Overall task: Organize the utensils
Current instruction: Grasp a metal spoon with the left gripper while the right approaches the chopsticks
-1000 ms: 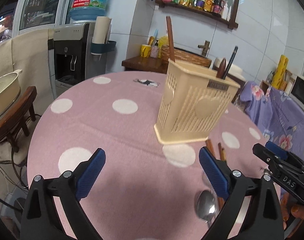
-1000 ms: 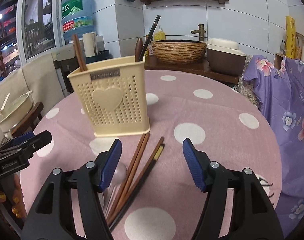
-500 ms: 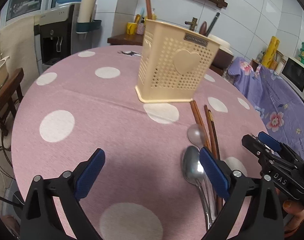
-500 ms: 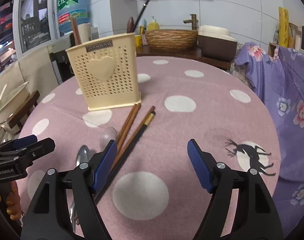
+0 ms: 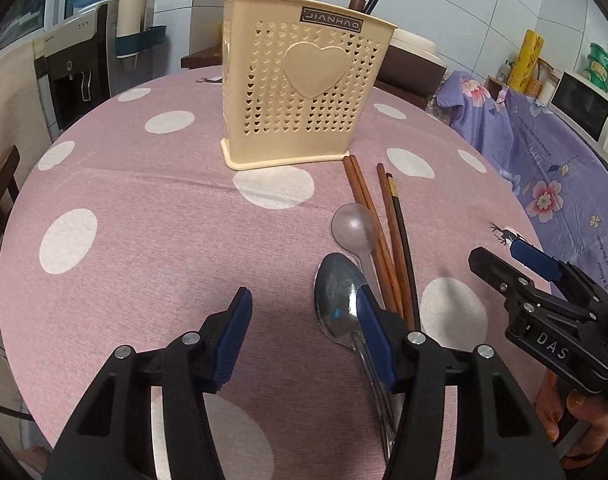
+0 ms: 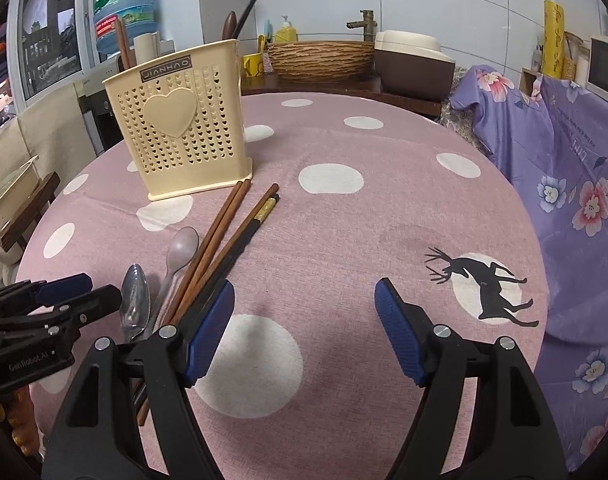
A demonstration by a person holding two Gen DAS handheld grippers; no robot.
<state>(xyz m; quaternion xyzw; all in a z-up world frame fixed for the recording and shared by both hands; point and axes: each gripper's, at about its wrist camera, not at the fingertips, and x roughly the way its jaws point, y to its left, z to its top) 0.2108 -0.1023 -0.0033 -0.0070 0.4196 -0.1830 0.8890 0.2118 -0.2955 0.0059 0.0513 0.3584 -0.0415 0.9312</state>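
A cream perforated utensil holder (image 5: 300, 88) (image 6: 184, 132) stands upright on the pink polka-dot table (image 5: 124, 208), with a few utensils in it. In front of it lie several brown chopsticks (image 5: 387, 232) (image 6: 224, 236), a translucent plastic spoon (image 5: 353, 226) (image 6: 180, 248) and a metal spoon (image 5: 337, 296) (image 6: 135, 300). My left gripper (image 5: 304, 316) is open and empty, low over the table, its right finger above the metal spoon. My right gripper (image 6: 304, 312) is open and empty, to the right of the chopsticks. Each gripper shows in the other's view: the right one (image 5: 531, 276), the left one (image 6: 64, 296).
A purple floral cloth (image 6: 563, 168) covers furniture to the right of the table. Behind the table are a woven basket (image 6: 319, 60), a water dispenser (image 5: 76, 64) and a wooden stool (image 5: 0, 184) at the left.
Both grippers have moved lower and nearer to the table. The holder looms larger in the left wrist view, and the left gripper's right finger now hangs over the metal spoon.
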